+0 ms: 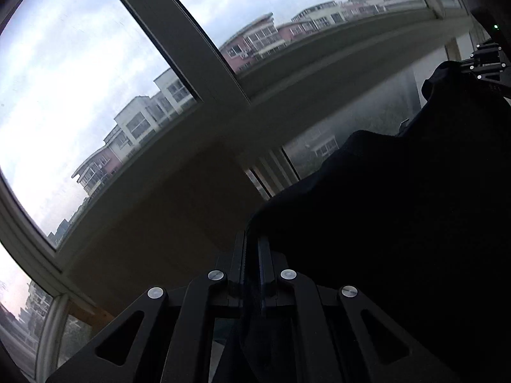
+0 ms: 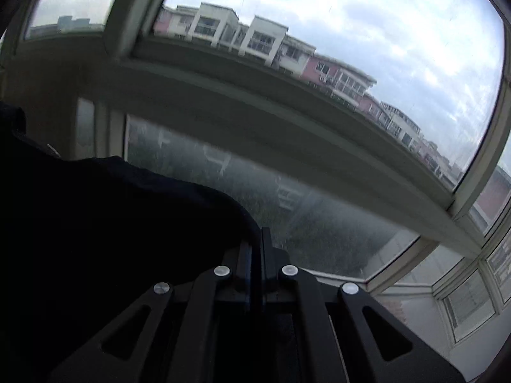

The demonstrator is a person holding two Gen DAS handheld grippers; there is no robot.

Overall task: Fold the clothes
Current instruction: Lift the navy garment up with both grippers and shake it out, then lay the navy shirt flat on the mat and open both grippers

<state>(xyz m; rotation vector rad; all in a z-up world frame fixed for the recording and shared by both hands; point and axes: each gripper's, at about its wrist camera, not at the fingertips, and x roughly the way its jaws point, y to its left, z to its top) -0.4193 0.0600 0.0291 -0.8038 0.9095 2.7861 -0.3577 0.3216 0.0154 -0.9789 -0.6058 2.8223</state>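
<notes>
While raised toward the window, left gripper point(image 1: 251, 249) shown at lower centre of the left wrist view, fingers drawn together on an edge of the dark garment point(image 1: 399, 223). Cloth pinched between the pads, then spreading rightward and upward to fill the lower right of that view. At the far upper right, right gripper point(image 1: 487, 62) seen clamped on the opposite end of the same garment, well apart from the left one.

In the right wrist view, right gripper point(image 2: 256, 245) at lower centre, fingers likewise narrowed to a slit with a cloth edge caught between them. Dark garment point(image 2: 111, 217) running off to the left, occupying the lower left of the frame.

Held so, probably, to stretch the garment taut between two corners or edge points, letting the rest hang free under its own weight and shedding wrinkles. Garment kind not determinable: dark, heavily shadowed, no sleeve or collar resolved.

Beyond the cloth, pale window frame point(image 1: 179, 41) crossing the upper left of the left view, with apartment buildings point(image 2: 262, 44) and cloudy sky across the top of both. No table or laying surface visible in either view.

Stage judged ambiguous: consistent with a shake-out ahead of laying flat, equally with lifting a part-folded piece.
</notes>
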